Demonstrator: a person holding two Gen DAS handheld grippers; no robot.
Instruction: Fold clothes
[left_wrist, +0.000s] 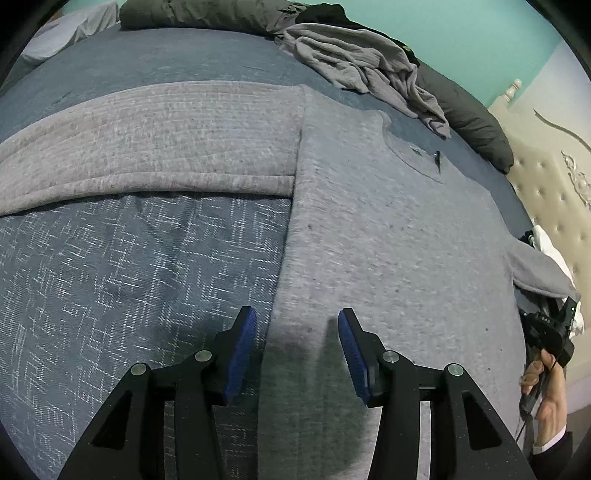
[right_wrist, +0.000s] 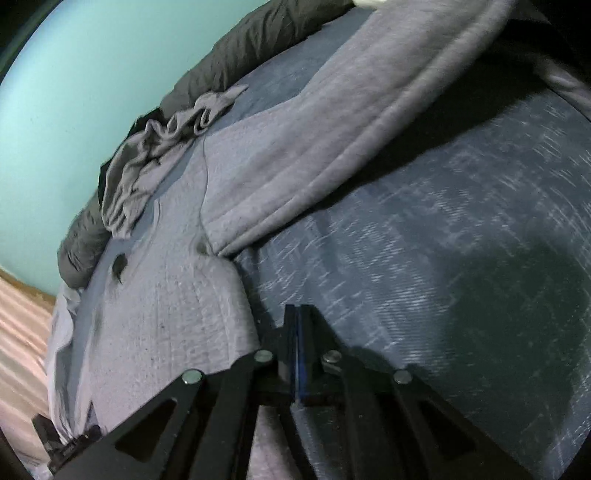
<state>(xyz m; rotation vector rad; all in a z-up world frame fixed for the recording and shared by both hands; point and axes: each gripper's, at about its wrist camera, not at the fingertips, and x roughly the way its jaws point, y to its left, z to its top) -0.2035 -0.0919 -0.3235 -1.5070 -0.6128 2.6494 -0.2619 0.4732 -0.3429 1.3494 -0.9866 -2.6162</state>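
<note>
On blue bedspread, grey sweatshirt flat, collar pointing away

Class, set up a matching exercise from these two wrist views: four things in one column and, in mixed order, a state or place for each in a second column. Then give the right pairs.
Things
1. left claw
2. right claw
3. sweatshirt
4. crumpled grey garment

States or places
A. shut
B. bunched near the dark pillow
C. open, above the sweatshirt's side edge
D. spread flat on the bed, one sleeve stretched out

Pairs: 1-C, 2-A, 3-D, 4-B
</note>
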